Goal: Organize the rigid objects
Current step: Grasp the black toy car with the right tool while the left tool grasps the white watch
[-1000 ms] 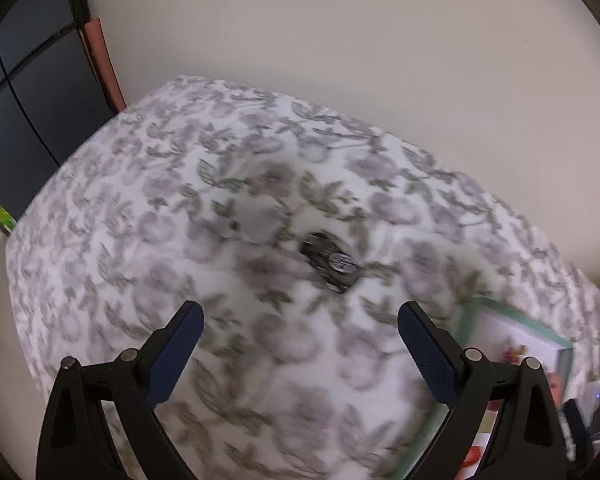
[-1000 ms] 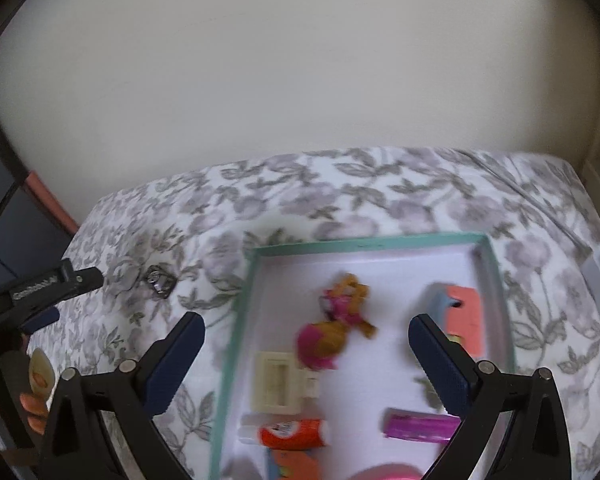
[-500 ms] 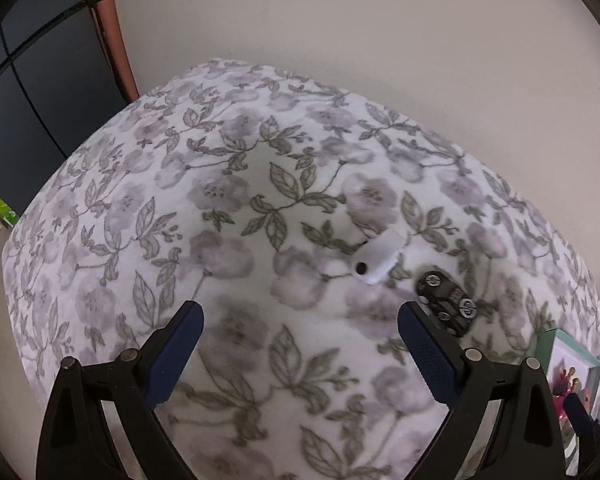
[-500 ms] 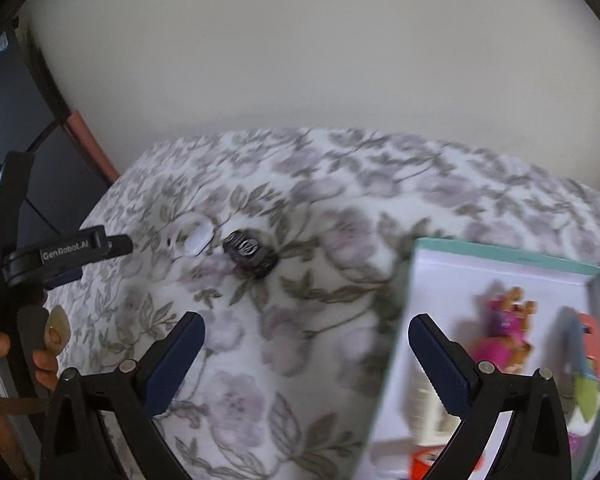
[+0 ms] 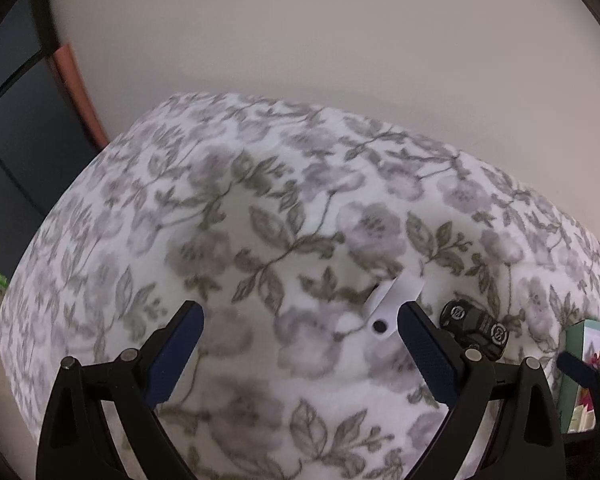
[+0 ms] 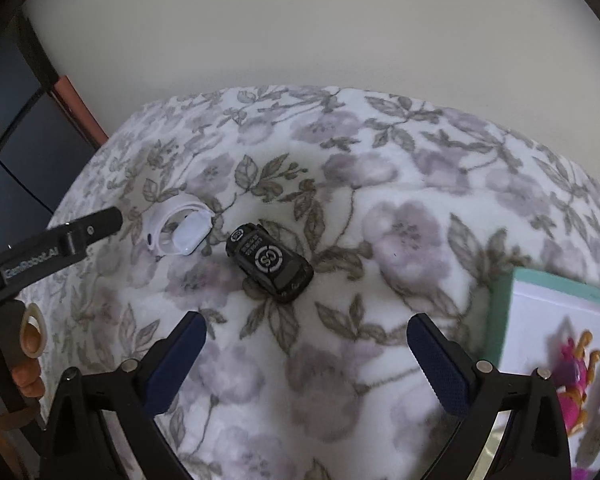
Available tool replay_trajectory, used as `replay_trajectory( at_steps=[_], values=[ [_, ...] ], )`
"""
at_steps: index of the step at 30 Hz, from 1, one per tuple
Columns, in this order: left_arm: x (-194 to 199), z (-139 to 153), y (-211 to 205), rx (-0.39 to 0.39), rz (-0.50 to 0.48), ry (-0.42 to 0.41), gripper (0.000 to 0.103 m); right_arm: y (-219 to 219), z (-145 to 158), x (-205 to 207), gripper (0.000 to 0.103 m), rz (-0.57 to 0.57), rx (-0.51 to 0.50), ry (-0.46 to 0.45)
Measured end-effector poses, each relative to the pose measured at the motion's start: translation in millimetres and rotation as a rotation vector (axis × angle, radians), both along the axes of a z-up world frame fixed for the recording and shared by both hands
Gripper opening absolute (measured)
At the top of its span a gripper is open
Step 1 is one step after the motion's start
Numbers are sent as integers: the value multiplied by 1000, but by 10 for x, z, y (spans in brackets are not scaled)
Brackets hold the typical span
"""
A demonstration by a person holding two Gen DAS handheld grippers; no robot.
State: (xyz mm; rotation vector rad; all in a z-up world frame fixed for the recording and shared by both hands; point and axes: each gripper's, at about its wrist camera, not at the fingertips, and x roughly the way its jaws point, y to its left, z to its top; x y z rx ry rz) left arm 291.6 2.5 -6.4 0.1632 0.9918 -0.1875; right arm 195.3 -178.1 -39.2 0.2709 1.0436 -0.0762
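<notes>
Since half a second ago both views have swung further left across the flowered cloth (image 6: 400, 240), so the black toy car (image 6: 269, 262) now sits near the middle of the right wrist view and the teal-rimmed tray (image 6: 500, 312) has slid to the far right edge. Both grippers hold nothing. Jaws of the right gripper (image 6: 306, 354) stand wide apart above bare cloth, with the car lying on the cloth ahead of them and clear of both. Just left of the car, not quite touching it, lies a white earbud case (image 6: 178, 230). Jaws of the left gripper (image 5: 300, 346) are spread wide too; in its own view the white case (image 5: 394, 306) sits just beside the inner face of the right-hand finger, and the car (image 5: 474, 330) lies outside that finger. A pink toy figure (image 6: 576, 376) rests inside the tray.
</notes>
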Motion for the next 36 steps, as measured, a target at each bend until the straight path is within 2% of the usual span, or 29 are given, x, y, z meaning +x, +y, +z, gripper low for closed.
replay_trajectory(
  at_steps=[12,14,16,17,19,22,26,28,32,33,36],
  values=[
    [135,-201,-294,-23,-127,-6,97,180,-175,342,100,53,-70,-3],
    [142,-251,-344,-27,-144,6,92,214,-191,373,99,62,-91,-6],
    [146,-289,-381,-25,-156,12,81,240,-203,402,95,68,-125,-10],
    [149,-307,-394,-21,-158,14,81,244,-210,415,95,66,-136,-12],
    [161,-340,-418,-23,-167,14,78,240,-227,442,95,64,-132,-18],
    [167,-375,-445,-21,-177,14,62,241,-262,482,93,60,-128,-15],
    [172,-407,-476,-22,-184,16,52,267,-294,506,87,57,-142,-12],
    [175,-419,-487,-19,-183,19,38,284,-302,517,82,57,-146,-9],
    [211,-466,-473,-19,-166,39,27,315,-303,533,74,61,-159,-8],
    [220,-476,-456,-26,-160,45,20,321,-304,538,70,63,-157,-10],
    [239,-486,-410,-46,-147,50,19,356,-291,534,58,78,-154,-16]
  ],
)
